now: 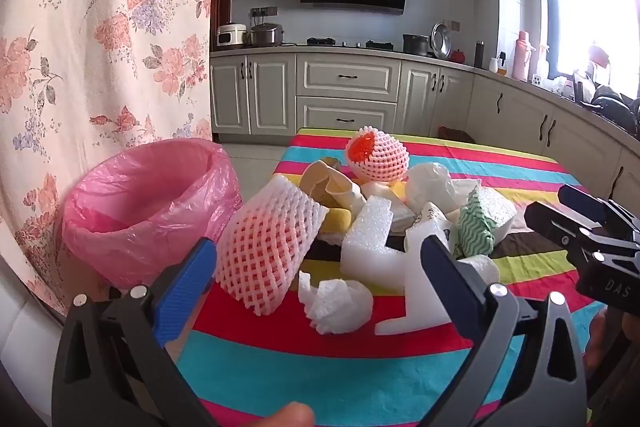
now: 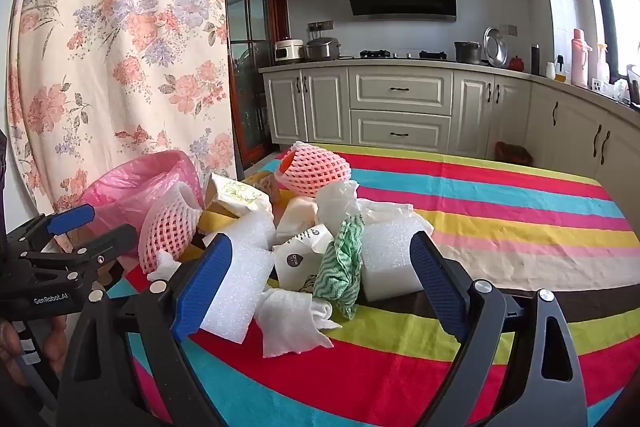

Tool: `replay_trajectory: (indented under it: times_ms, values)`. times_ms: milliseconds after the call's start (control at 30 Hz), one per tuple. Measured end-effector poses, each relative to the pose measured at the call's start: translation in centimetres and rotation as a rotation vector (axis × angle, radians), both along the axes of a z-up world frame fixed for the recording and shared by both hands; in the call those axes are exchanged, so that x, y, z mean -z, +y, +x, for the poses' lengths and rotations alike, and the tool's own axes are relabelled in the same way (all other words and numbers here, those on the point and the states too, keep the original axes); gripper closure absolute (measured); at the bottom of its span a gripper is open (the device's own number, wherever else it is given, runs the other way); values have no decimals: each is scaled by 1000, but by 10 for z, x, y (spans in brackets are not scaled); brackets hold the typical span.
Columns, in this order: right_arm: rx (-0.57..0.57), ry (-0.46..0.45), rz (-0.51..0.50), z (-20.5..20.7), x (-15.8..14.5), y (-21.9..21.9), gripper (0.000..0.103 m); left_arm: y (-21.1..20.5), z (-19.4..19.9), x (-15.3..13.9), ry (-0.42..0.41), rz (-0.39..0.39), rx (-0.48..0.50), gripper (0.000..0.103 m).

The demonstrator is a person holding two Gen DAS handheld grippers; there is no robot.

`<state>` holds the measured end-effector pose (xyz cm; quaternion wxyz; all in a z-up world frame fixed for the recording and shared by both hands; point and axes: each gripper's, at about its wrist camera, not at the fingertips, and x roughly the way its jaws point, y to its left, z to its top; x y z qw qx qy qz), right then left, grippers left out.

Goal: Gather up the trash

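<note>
A pile of trash lies on the striped tablecloth (image 1: 400, 371): a pink foam net sleeve (image 1: 268, 251), a second net (image 1: 380, 155) around something red, white foam blocks (image 1: 368, 239), a crumpled white tissue (image 1: 336, 303), paper cups (image 2: 296, 263) and a green-patterned cloth (image 2: 340, 267). A bin lined with a pink bag (image 1: 148, 203) stands left of the table. My left gripper (image 1: 320, 259) is open and empty just before the pink sleeve. My right gripper (image 2: 320, 259) is open and empty before the foam, cups and a tissue (image 2: 292, 319).
A floral curtain (image 1: 100, 47) hangs at the left behind the bin. Kitchen cabinets (image 1: 344, 91) and a counter with pots run along the back and right. The right gripper shows at the right edge of the left wrist view (image 1: 592, 231).
</note>
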<state>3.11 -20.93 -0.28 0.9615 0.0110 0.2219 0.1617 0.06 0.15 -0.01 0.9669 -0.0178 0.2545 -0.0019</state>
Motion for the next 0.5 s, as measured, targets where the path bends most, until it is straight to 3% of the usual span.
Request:
replay_trajectory:
  times_ms: [500]
  values:
    - [0, 1, 4, 0, 1, 1, 18, 1, -1, -3, -20, 15, -2, 4]
